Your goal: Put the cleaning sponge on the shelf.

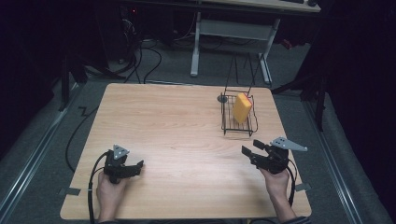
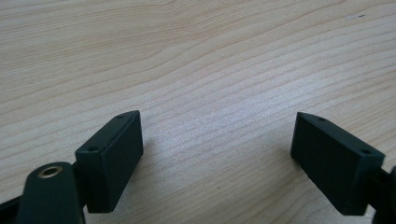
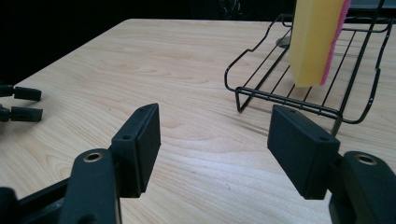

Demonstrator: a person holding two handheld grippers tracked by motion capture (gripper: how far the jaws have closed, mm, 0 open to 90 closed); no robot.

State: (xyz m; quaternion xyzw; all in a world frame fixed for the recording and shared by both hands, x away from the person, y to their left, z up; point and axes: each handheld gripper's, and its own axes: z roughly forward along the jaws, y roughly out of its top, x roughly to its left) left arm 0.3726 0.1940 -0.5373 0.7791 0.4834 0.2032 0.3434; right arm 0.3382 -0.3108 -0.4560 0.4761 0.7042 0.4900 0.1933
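Note:
A yellow sponge (image 1: 242, 107) with a pink backing (image 3: 310, 42) stands on edge in a black wire rack (image 1: 227, 123) at the table's right rear. In the right gripper view the rack (image 3: 261, 93) lies just ahead and to the right of my jaws. My right gripper (image 1: 251, 147) hovers near the table's front right, pointing toward the left; it (image 3: 215, 112) is open with nothing between the jaws. My left gripper (image 1: 137, 166) rests at the front left, low over bare wood, and it (image 2: 218, 116) is open and holds nothing. Its jaw tips (image 3: 21, 102) appear far off in the right gripper view.
The wooden table (image 1: 177, 116) has wide bare room between the two grippers and the rack. A small grey disc (image 1: 222, 98) sits at the rack's far left corner. Behind the table stand white desk legs (image 1: 195, 46), with cables (image 1: 140, 60) on the dark floor.

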